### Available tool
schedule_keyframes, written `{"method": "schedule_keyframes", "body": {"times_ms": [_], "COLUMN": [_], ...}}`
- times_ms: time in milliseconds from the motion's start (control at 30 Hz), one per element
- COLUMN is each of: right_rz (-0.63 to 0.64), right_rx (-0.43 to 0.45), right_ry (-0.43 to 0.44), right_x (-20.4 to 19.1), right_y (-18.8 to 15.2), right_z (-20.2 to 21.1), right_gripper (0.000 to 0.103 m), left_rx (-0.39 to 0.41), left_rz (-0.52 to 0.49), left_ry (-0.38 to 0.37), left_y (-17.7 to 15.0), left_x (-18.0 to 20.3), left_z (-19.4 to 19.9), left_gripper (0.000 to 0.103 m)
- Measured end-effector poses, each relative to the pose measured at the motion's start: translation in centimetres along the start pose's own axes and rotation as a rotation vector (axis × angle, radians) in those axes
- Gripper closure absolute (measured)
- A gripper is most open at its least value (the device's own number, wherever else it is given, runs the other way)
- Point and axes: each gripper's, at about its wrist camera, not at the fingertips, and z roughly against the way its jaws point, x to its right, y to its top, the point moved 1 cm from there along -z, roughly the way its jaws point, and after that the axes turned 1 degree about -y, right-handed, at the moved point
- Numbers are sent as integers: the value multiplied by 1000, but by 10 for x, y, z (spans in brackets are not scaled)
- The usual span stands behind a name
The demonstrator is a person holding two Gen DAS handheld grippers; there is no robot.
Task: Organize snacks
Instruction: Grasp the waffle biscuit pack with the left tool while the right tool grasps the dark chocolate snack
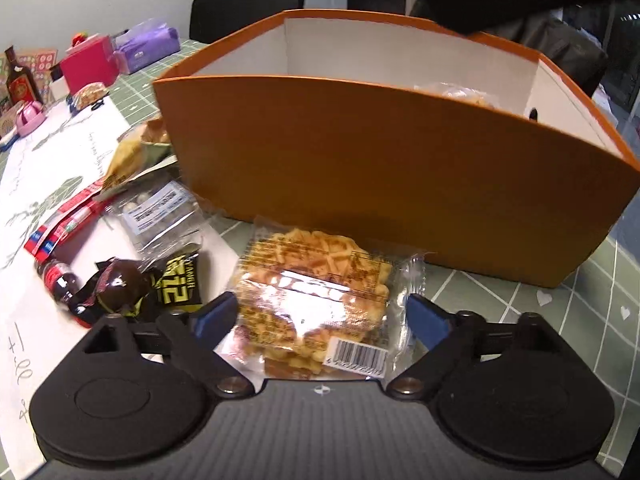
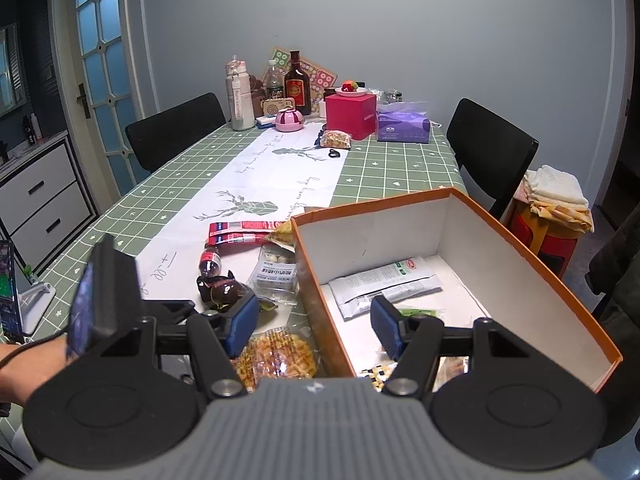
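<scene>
A clear-wrapped waffle packet (image 1: 316, 296) lies on the green checked cloth just in front of the orange box (image 1: 360, 160). My left gripper (image 1: 320, 316) is open wide around it, one blue pad beside each edge of the wrapper, neither pressing. My right gripper (image 2: 314, 326) hovers open over the orange box's (image 2: 520, 260) near-left wall with nothing between its fingers. The waffle packet (image 2: 276, 356) shows below it. Inside the box lie a grey-white sachet (image 2: 388, 284), a green packet (image 2: 416, 314) and a checkered packet (image 2: 380, 372).
Left of the box lie loose snacks: a red packet (image 2: 244, 230), a small cola bottle (image 2: 210, 260), a dark foil sweet (image 2: 220, 292), a labelled clear bag (image 2: 276, 276), a black-yellow packet (image 1: 176, 284). Far end: pink box (image 2: 350, 114), tissue pack (image 2: 402, 124), bottles. Black chairs flank the table.
</scene>
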Motion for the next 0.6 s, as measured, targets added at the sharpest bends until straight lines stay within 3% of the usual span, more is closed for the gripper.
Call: {"method": "schedule_keyframes", "body": {"times_ms": [167, 300, 367, 600], "right_rz": [2, 4, 1, 2], "right_rx": [-7, -13, -15, -25], "right_ry": [5, 3, 1, 9], "right_x": [0, 1, 2, 2], "right_y": [-1, -2, -3, -6], "right_z": [-1, -2, -2, -5], "right_gripper": [42, 42, 42, 42], "left_rx": [-29, -36, -33, -64], "left_rz": [-75, -59, -54, -113], "left_ry": [56, 65, 75, 36], "left_y": [0, 1, 1, -11], "left_x": [13, 9, 4, -2], "left_z": [-11, -12, -8, 12], "left_gripper": [0, 0, 13, 23]}}
